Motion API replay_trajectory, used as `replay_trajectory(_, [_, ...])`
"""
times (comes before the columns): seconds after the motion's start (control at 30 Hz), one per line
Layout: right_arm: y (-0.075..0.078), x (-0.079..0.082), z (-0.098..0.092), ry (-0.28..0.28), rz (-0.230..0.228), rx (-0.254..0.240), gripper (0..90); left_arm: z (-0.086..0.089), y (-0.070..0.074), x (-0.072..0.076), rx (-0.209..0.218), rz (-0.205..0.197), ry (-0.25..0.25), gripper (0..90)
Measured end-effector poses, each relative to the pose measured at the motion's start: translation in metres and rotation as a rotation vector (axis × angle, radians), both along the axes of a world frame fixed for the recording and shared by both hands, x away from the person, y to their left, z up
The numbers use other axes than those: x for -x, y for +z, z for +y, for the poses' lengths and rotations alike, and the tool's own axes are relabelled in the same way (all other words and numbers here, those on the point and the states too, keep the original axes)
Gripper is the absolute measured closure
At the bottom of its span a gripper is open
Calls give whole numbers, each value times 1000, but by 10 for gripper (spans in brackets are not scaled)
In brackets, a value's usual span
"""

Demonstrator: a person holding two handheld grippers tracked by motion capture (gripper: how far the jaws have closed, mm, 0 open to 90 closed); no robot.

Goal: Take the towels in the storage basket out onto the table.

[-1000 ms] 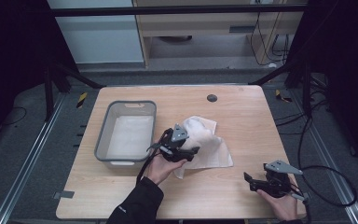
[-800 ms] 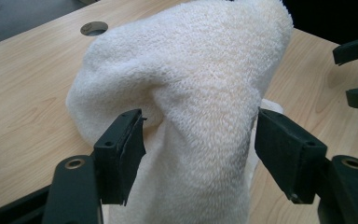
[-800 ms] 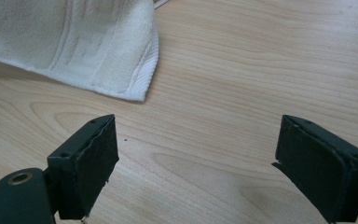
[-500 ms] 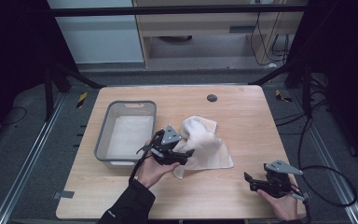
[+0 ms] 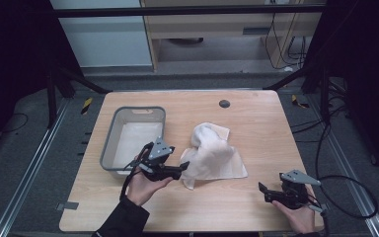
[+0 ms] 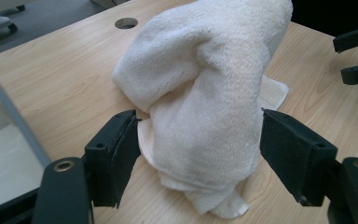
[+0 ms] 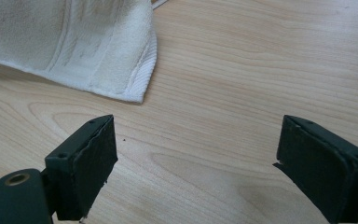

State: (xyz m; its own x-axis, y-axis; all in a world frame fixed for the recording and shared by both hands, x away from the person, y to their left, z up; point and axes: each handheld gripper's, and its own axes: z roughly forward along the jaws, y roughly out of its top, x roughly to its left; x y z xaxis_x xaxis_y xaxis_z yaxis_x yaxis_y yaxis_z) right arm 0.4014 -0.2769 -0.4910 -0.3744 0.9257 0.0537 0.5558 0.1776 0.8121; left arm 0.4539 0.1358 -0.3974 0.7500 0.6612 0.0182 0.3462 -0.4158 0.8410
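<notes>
While the towel [image 5: 211,155] is lying bunched beside the basin [image 5: 128,143], the left gripper [image 6: 193,158], its jaws just opening wide, is straddling the towel's near end untouched; the right gripper [image 7: 193,163] is gaping near its corner.

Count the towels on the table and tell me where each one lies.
2, as far as shows. One white towel lies bunched mid-table, right of the grey bin. What looks like a second towel lies flat inside the bin; more could be hidden beneath it.
</notes>
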Motion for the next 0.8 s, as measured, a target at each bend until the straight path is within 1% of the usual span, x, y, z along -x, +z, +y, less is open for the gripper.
replay_trajectory(0.17, [0,0,0,-2,4,-2,115,20,-5,8,2,1,31,270])
replay_trajectory(0.2, [0,0,0,-2,4,-2,115,20,-5,8,2,1,31,269])
replay_trajectory(0.27, [0,0,0,-2,4,0,113,28,-8,11,11,1,49,268])
replay_trajectory(0.3, [0,0,0,-2,2,2,112,33,-9,13,3,2,58,268])
replay_trajectory(0.37, [0,0,0,-2,2,2,111,36,-10,14,1,-2,64,267])
replay_trajectory(0.43, [0,1,0,-6,3,0,110,43,-11,17,3,-4,75,267])
replay_trajectory(0.47, [0,1,0,-4,0,5,109,50,-12,19,7,-7,88,267])
replay_trajectory(0.5, [0,1,0,-4,0,5,109,50,-12,19,7,-7,88,267])
replay_trajectory(0.57, [0,1,0,-5,4,2,107,60,-14,23,12,-7,108,267])
replay_trajectory(0.6, [0,1,0,-6,5,2,107,64,-15,25,12,-8,114,268])
replay_trajectory(0.63, [0,1,0,-6,5,2,107,64,-15,25,12,-8,114,268])
replay_trajectory(0.7, [0,1,0,-5,3,4,107,71,-17,28,9,-8,127,269])
replay_trajectory(0.73, [0,1,0,-5,2,6,107,77,-19,30,6,-8,138,272])
replay_trajectory(0.77, [0,1,0,-5,1,8,107,77,-19,30,6,-8,138,274])
replay_trajectory(0.8, [0,1,0,-7,3,6,107,83,-22,32,7,-7,150,277])
